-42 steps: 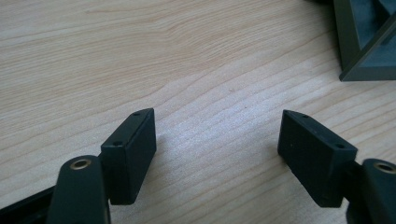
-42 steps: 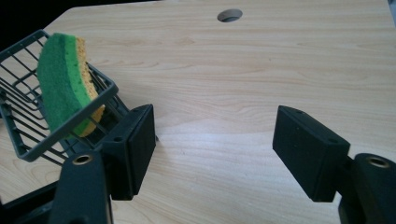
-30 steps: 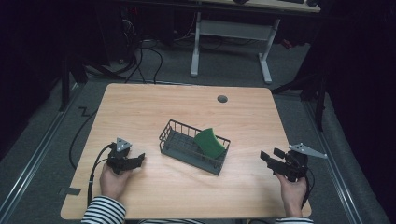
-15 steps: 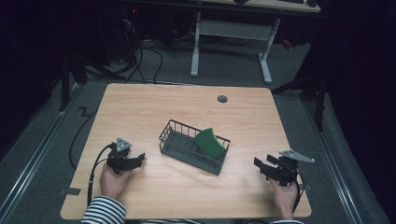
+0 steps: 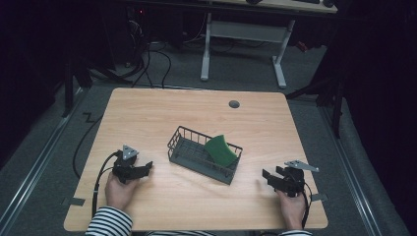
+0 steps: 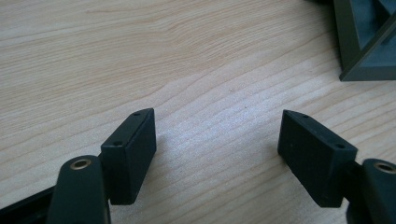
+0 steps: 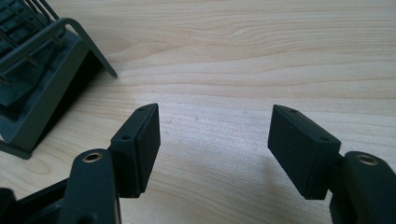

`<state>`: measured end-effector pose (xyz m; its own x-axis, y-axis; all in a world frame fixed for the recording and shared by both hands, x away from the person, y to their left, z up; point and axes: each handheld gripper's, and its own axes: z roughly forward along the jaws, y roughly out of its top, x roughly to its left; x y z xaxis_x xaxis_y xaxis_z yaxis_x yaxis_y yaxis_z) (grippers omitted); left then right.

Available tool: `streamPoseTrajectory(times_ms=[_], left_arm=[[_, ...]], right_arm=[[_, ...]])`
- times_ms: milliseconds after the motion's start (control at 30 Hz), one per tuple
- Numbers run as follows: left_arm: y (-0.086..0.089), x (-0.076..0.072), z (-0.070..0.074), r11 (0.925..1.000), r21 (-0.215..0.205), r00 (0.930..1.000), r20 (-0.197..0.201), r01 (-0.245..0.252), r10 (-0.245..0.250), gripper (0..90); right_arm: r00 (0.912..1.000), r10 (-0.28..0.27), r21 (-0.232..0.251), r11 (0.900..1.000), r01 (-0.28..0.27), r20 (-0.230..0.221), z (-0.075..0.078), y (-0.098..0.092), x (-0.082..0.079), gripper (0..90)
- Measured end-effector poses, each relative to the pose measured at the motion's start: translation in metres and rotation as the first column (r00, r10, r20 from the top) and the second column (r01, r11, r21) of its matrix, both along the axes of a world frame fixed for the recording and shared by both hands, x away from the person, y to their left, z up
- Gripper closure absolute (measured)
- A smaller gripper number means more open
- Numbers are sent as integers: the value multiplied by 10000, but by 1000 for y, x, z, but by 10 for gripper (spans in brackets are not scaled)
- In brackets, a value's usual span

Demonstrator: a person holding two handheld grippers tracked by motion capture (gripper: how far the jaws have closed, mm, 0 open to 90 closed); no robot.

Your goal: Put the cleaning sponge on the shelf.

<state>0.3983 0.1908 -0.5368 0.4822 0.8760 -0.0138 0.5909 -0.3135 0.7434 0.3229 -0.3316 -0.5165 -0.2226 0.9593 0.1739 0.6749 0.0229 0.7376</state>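
A dark wire basket point(image 5: 183, 149) stands in the middle of the wooden table point(image 5: 196, 113), with a green sponge point(image 5: 220, 150) leaning inside its right end. My left gripper point(image 5: 146, 168) rests low on the table to the basket's left, open, nothing between its jaws. In the left gripper view that gripper point(image 6: 217, 135) is over bare wood, with a corner of the basket point(image 6: 369, 42) at upper right. My right gripper point(image 5: 265, 177) sits low to the basket's right, open and empty. In the right gripper view that gripper point(image 7: 214, 130) faces bare wood, the basket's end point(image 7: 42, 70) at upper left.
A round grommet hole point(image 5: 234, 103) lies near the table's far edge. Cables trail from both grippers off the near edge. A white desk frame point(image 5: 241, 44) and cables stand on the floor beyond the table.
My right gripper has come down toward the table and shifted slightly left toward the basket. The left gripper has stayed where it was.
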Motion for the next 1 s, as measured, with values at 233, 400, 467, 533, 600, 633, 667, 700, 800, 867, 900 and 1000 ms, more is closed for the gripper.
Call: streamPoseTrajectory(times_ms=[233, 400, 467, 533, 600, 633, 667, 700, 800, 867, 900, 1000], left_arm=[[0, 0, 0, 10000, 0, 10000, 2, -9, 9, 285], [0, 0, 0, 10000, 1, 10000, 3, -14, 14, 285], [0, 0, 0, 10000, 2, 10000, 0, -15, 15, 285], [0, 0, 0, 10000, 3, 10000, 2, -17, 17, 285], [0, 0, 0, 10000, 1, 10000, 1, -19, 19, 285], [0, 0, 0, 10000, 1, 10000, -1, -20, 20, 285], [0, 0, 0, 10000, 1, 10000, 0, -21, 21, 285], [0, 0, 0, 10000, 0, 10000, 0, -21, 21, 285], [0, 0, 0, 10000, 1, 10000, 1, -23, 23, 285], [0, 0, 0, 10000, 2, 10000, 1, -24, 24, 285], [0, 0, 0, 10000, 2, 10000, 3, -24, 24, 285], [0, 0, 0, 10000, 8, 10000, 4, -23, 23, 284]], right_arm=[[10000, 72, -624, 9980, -69, 55, -6, 8, 3, 351], [10000, 80, -831, 9965, -77, 35, -8, 13, 7, 352], [9998, 194, -1057, 9942, -184, 82, -10, 17, 10, 352], [9998, 188, -1107, 9937, -183, 37, -11, 20, 11, 352], [9997, 230, -1172, 9928, -232, -28, -13, 22, 13, 351], [9997, 247, -1227, 9921, -242, 24, -13, 23, 14, 351], [9997, 242, -1282, 9915, -235, 34, -13, 23, 14, 350], [9997, 250, -1276, 9915, -242, 46, -13, 24, 14, 349], [9996, 279, -1344, 9906, -265, 80, -14, 24, 14, 341], [9994, 319, -1447, 9890, -302, 96, -14, 25, 14, 336], [9995, 315, -1551, 9874, -298, 83, -14, 26, 14, 331], [9993, 370, -1928, 9806, -345, 94, -14, 30, 13, 319]])
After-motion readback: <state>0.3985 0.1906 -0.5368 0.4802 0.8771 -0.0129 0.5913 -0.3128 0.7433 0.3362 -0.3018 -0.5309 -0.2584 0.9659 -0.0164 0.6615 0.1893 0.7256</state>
